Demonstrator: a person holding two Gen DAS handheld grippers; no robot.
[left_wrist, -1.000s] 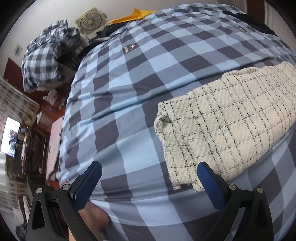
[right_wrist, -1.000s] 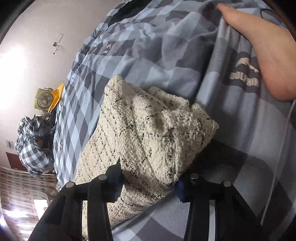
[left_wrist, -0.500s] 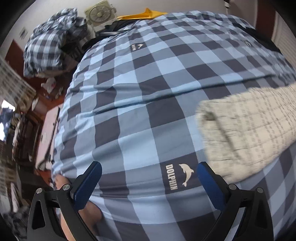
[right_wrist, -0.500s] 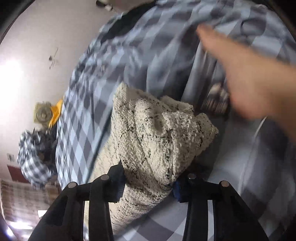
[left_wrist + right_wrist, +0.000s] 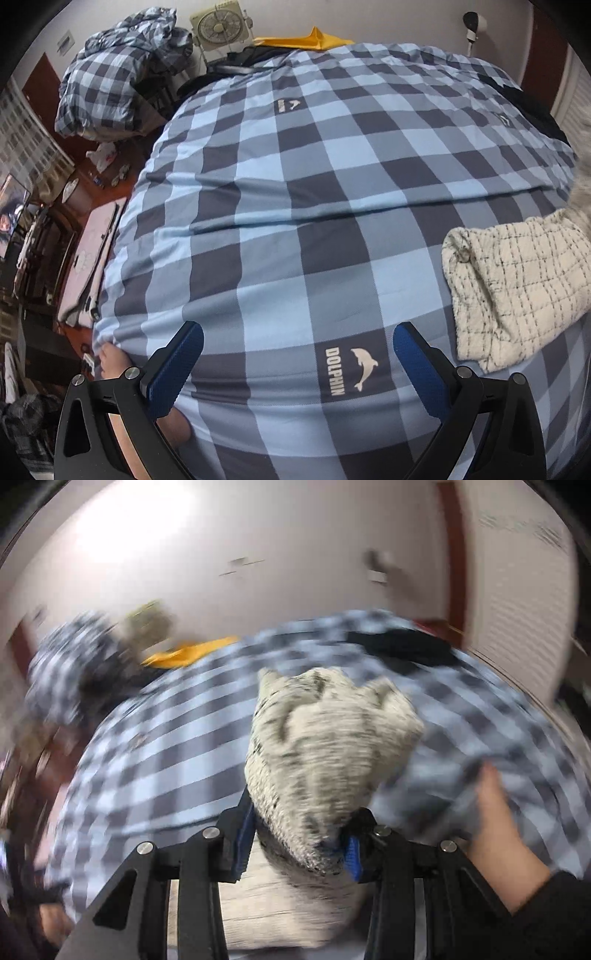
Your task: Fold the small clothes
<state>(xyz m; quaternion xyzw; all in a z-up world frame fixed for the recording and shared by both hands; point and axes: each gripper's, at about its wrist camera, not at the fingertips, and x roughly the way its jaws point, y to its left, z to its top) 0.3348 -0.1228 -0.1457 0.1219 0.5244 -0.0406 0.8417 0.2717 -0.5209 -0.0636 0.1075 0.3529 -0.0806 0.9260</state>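
A cream tweed garment with thin black check lines lies at the right of the blue checked bedspread, its right end lifted out of frame. My left gripper hovers open over the bedspread near a dolphin logo, with nothing between its blue pads. In the blurred right wrist view, my right gripper is shut on a bunched end of the cream garment and holds it above the bed. The rest of the garment hangs below the fingers.
A hand in a dark sleeve rests on the bedspread at the right. A crumpled checked quilt, a fan and a yellow item sit past the bed's far edge. Furniture and floor lie to the left.
The right gripper rose and rolled, lifting the garment's end off the bed. In the left wrist view the garment slid to the right and the dolphin logo came into sight.
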